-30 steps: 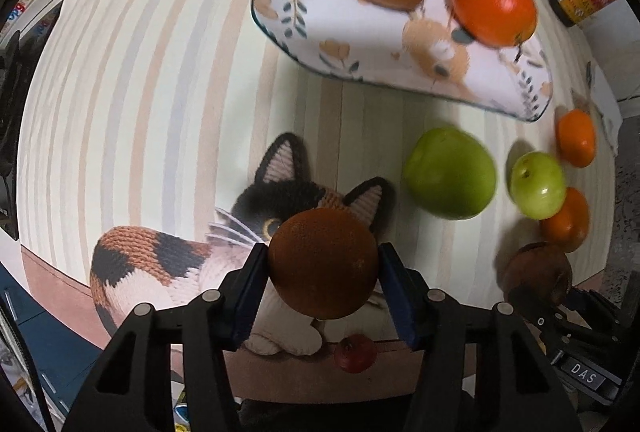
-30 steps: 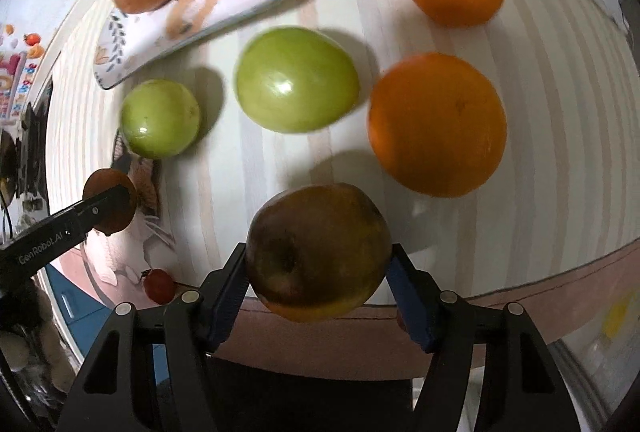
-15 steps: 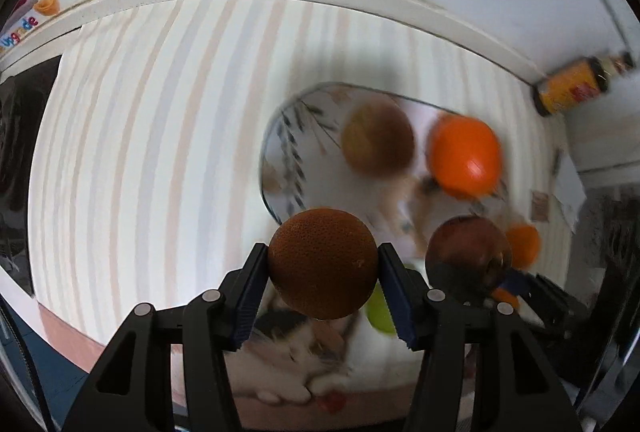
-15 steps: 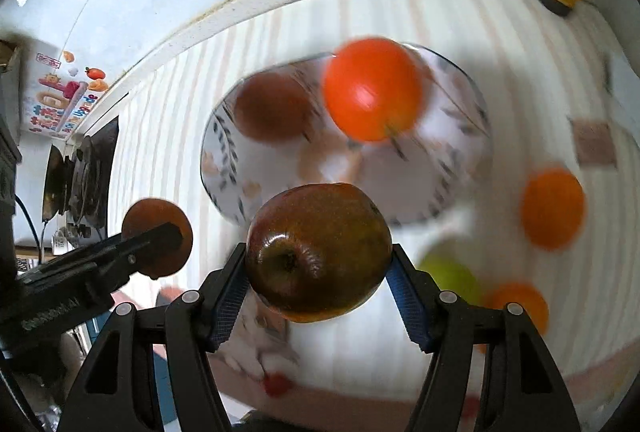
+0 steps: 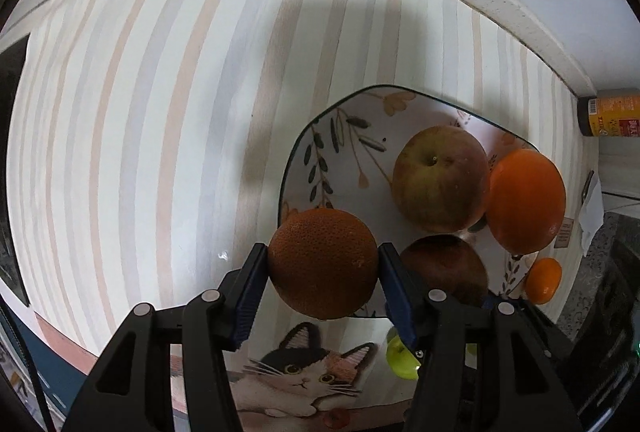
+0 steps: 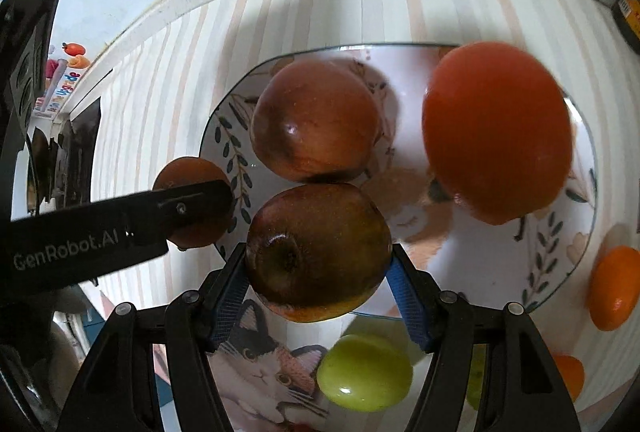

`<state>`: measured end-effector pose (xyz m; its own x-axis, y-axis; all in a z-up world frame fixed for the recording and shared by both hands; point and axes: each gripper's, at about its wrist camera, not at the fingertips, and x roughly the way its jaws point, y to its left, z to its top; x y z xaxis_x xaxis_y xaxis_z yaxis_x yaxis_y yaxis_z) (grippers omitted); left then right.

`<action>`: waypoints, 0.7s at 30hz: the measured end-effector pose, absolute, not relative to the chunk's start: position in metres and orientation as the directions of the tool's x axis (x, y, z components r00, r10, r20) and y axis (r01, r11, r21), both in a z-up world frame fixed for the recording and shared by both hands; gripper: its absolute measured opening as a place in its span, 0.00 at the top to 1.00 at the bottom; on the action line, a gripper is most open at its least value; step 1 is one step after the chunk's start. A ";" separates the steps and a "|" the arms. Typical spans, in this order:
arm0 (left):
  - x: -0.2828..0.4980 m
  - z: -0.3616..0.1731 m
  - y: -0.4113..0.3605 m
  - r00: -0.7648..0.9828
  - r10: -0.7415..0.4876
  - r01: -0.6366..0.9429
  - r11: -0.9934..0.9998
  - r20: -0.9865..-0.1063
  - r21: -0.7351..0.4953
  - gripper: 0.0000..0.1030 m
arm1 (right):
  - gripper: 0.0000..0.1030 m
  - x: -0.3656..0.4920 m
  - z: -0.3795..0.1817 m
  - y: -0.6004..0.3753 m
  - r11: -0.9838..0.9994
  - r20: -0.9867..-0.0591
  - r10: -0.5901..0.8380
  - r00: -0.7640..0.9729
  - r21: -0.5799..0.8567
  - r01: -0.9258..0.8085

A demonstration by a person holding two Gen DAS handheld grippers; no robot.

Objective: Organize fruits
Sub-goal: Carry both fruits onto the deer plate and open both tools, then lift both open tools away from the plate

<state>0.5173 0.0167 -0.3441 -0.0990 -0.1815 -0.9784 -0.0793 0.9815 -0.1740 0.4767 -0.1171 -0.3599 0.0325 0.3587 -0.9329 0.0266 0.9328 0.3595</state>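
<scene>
While over floral plate (image 5: 320, 135), left hand-held gripper (image 5: 322, 274) clamps orange (image 5: 322, 262); right hand-held gripper (image 6: 318, 268) clamps dark apple (image 6: 318, 250).

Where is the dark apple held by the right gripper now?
In the right wrist view, the dark apple sits between the right gripper fingers, over the plate's near-left edge.
</scene>
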 end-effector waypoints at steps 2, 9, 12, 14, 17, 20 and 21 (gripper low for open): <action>0.516 -0.342 0.014 -0.084 -0.159 -0.055 0.986 -0.984 -0.154 0.35 | 0.22 0.479 -0.366 -0.122 0.922 -0.923 0.384 0.002 0.384 0.046; 0.505 -0.318 0.015 -0.007 -0.130 -0.024 0.991 -0.991 -0.130 0.13 | 0.09 0.470 -0.341 -0.133 0.937 -0.937 0.346 0.043 0.348 0.030; 0.493 -0.306 0.019 0.027 -0.108 -0.021 0.994 -0.994 -0.109 0.13 | 0.09 0.462 -0.324 -0.143 0.966 -0.964 0.253 0.082 0.256 0.031; 0.483 -0.297 0.024 0.056 -0.094 -0.016 0.995 -0.994 -0.095 0.13 | 0.09 0.456 -0.315 -0.150 0.979 -0.975 0.195 0.108 0.200 0.039; 0.469 -0.282 0.024 0.104 -0.076 -0.009 0.997 -0.992 -0.077 0.13 | 0.09 0.446 -0.300 -0.161 0.988 -0.979 0.137 0.149 0.145 0.046; 0.453 -0.264 0.023 0.154 -0.067 -0.005 0.998 -0.986 -0.068 0.13 | 0.09 0.437 -0.285 -0.167 0.993 -0.978 0.100 0.183 0.111 0.049; 0.449 -0.259 0.021 0.168 -0.064 -0.003 0.998 -0.984 -0.065 0.13 | 0.09 0.432 -0.279 -0.169 0.994 -0.977 0.091 0.195 0.102 0.050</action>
